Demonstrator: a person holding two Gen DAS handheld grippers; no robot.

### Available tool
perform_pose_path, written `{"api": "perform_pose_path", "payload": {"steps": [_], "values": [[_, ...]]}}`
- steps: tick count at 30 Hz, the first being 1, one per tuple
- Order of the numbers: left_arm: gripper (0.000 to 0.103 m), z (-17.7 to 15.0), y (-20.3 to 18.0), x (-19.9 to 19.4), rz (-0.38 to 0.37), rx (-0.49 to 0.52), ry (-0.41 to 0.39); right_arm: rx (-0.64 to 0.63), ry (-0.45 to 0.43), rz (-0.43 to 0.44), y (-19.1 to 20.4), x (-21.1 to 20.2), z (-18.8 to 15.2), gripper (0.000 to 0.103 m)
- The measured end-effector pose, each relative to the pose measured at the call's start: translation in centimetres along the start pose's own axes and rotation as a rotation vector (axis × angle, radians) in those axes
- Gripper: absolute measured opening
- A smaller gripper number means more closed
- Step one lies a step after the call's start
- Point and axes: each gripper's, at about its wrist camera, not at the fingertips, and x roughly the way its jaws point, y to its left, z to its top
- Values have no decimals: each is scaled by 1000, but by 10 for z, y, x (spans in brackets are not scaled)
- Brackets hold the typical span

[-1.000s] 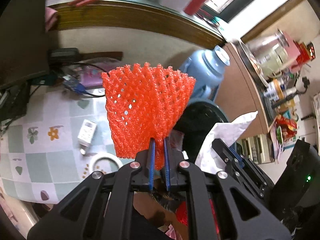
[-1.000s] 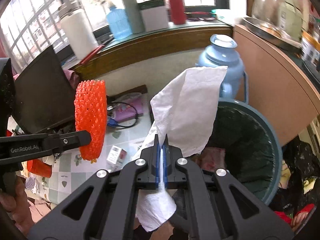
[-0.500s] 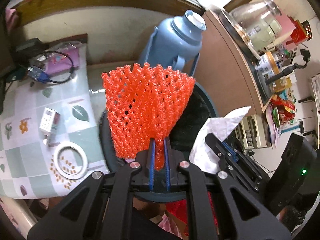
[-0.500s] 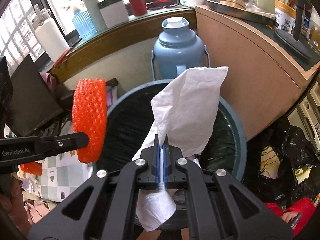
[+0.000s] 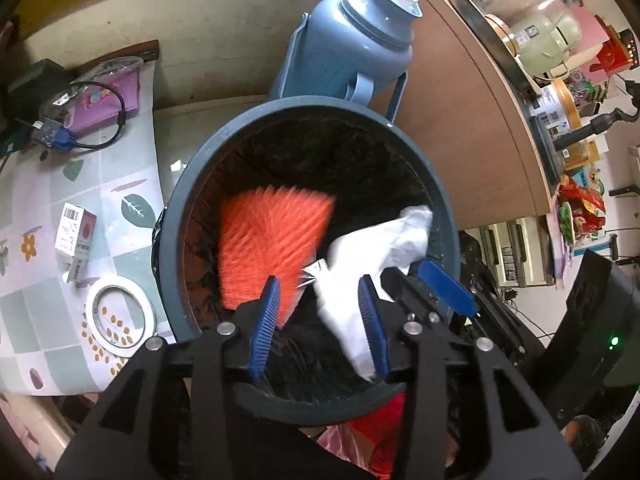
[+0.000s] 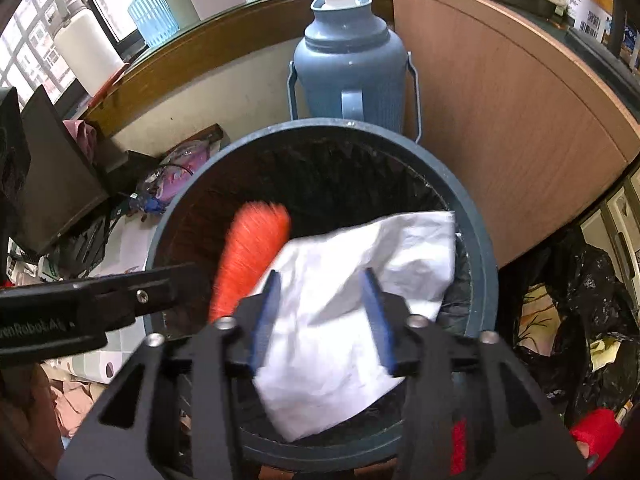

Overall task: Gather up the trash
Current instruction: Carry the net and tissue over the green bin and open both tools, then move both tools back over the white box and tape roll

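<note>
**A:** Left tool (image 5: 318, 312) was hanging right over the trash bin (image 5: 408, 148), pointed steeply down, jaws spreading apart. The orange foam net (image 5: 272, 248) was already loose from the pads and blurred, inside the bin's mouth against the black liner. Same on my other hand: right tool (image 6: 322, 314) opening too, the white tissue (image 6: 360, 280) between its blue pads but not pinched, also blurred, spread over the right half of the bin opening.

**B:** So both bits of trash were inside the rim?

**A:** Within the rim as both cameras saw it, yeah. How deep, I couldn't tell. Net sat to the left, tissue to the right, edges overlapping in the right wrist view.

**B:** What was around the bin?

**A:** Blue thermos jug (image 6: 348, 60) just behind it, a wooden cabinet (image 6: 508, 100) to the right. On the left, the table (image 5: 128, 184) with its patterned cloth held a roll of tape (image 5: 120, 320) and a small box (image 5: 74, 232), both near the bin but apart from it.
</note>
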Motion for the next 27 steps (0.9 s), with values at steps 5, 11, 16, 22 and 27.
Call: {"api": "perform_pose_path", "payload": {"steps": [5,11,16,22,27], "values": [[67,3,4,2,24,-8,-6,11,-1,-12,-1,2,0,66],[84,6,11,-5,55,-12,-31,21,-15,-4,7,-2,3,85],[87,7,23,-22,71,-13,-63,14,-32,22,27,-7,6,89],[88,8,65,-53,80,-56,-104,-15,-45,53,71,-6,9,89],[88,9,118,-75,97,-105,-111,-50,-47,78,120,-3,5,89]]}}
